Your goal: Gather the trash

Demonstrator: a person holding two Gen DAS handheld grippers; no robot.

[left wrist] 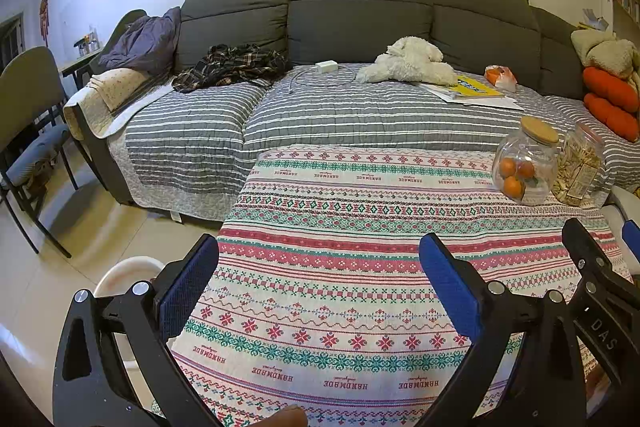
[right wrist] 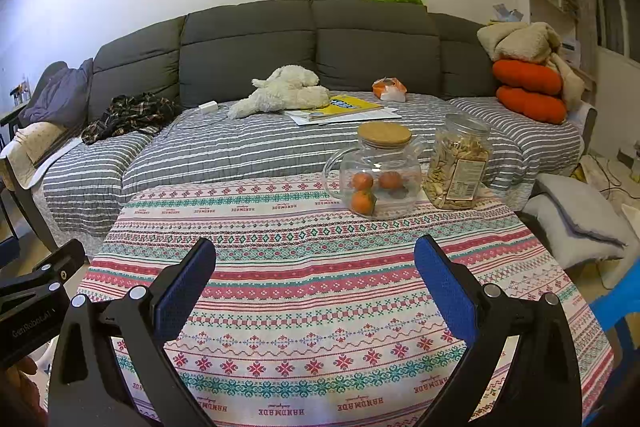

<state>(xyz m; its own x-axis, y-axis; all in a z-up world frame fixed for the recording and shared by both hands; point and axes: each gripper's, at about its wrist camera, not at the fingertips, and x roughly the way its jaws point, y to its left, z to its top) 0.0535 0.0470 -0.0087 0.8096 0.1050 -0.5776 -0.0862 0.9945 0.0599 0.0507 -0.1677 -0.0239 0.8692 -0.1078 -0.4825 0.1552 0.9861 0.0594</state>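
Table in front of a sofa, with two jars on the table's far right.

On the table (right wrist: 304, 267), a lidded jar (right wrist: 378, 173) holding fruit stands just left of a snack jar (right wrist: 458, 163). Behind, on the sofa (right wrist: 248, 39): crumpled shirt (right wrist: 128, 115) at left, plush toy (right wrist: 286, 93) centre, papers (right wrist: 344, 111) beside it, cushions (right wrist: 528, 91) at right.

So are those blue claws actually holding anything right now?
No. Both the left gripper and the right gripper are open and empty, with only the patterned tablecloth showing between their fingers.
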